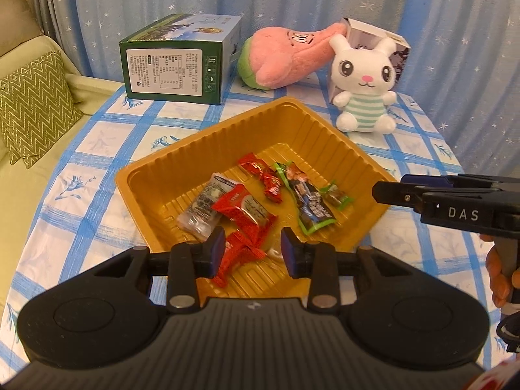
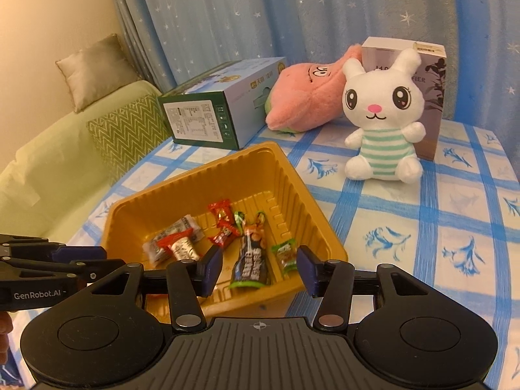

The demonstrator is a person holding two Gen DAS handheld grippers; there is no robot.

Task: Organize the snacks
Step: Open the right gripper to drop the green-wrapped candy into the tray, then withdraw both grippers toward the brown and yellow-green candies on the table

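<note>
Both tongs point down at the gold tray point(image 1: 182, 162) of snacks point(image 1: 302, 191). The left tongs point(image 1: 253, 252) and right tongs point(image 2: 258, 269) are spread, pinching nothing.

Tray point(image 1: 195, 149) open on top; ribbed walls fence all four sides, so entry is from above only. Floor mostly taken by snack packets point(image 1: 240, 208); the far corner is bare. Both tongs, left point(image 1: 253, 252) and right point(image 2: 258, 271), hang over the near rim with jaws apart and nothing between them. Behind the tray, green box point(image 1: 175, 65), pink plush point(image 1: 286, 58) and white rabbit point(image 1: 365, 84) close off the back edge of the bench point(image 1: 81, 201). Bench cloth right of the tray lies free.
</note>
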